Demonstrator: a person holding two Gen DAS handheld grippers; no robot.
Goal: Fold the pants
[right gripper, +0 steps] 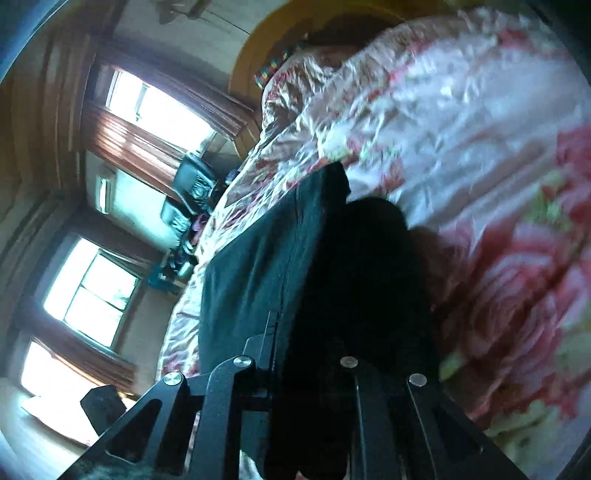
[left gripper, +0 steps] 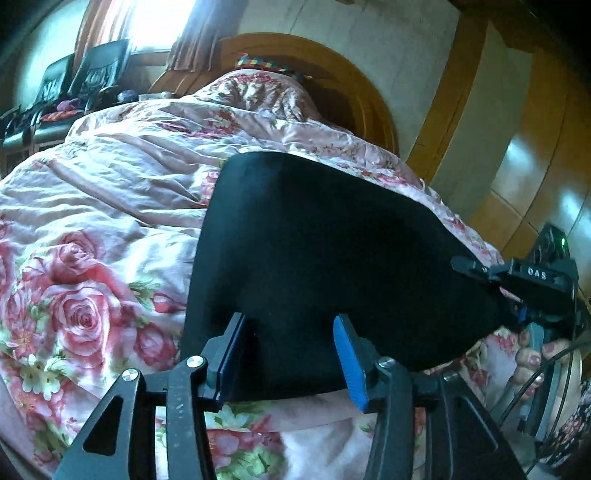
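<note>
Black pants (left gripper: pixel 332 251): a dark, smooth-topped panel lying across the near right part of your bed, on the floral quilt (left gripper: pixel 110 206); far edge runs straight and clean toward the headboard, left edge drops steeply to your left gripper, right end tapers to a narrow point at the bed's right side. Your left gripper (left gripper: pixel 291 362): blue-padded fingers (left gripper: pixel 349 365) spread wide, the near hem of the pants lying between them, neither pad clearly pressing the cloth. Your right gripper (left gripper: pixel 476 267), seen from the left wrist view: narrowed onto the tapered right end of the pants, black fingers closed over the cloth. From the right wrist view the same cloth (right gripper: pixel 280 258) fills the centre and hides the fingertips; blur softens the edges there. Quilt: pink, rose-printed, rumpled, with broad uncovered area to the left of the pants and beyond them toward the headboard. Wooden headboard (left gripper: pixel 332 70): curved, at the far end, a multicoloured band (left gripper: pixel 258 62) along its top. Black chairs (left gripper: pixel 85 74): beside the bed's far left, under a bright window (left gripper: pixel 159 22). Wooden wardrobe (left gripper: pixel 517 155): close along the right side, little room there.
</note>
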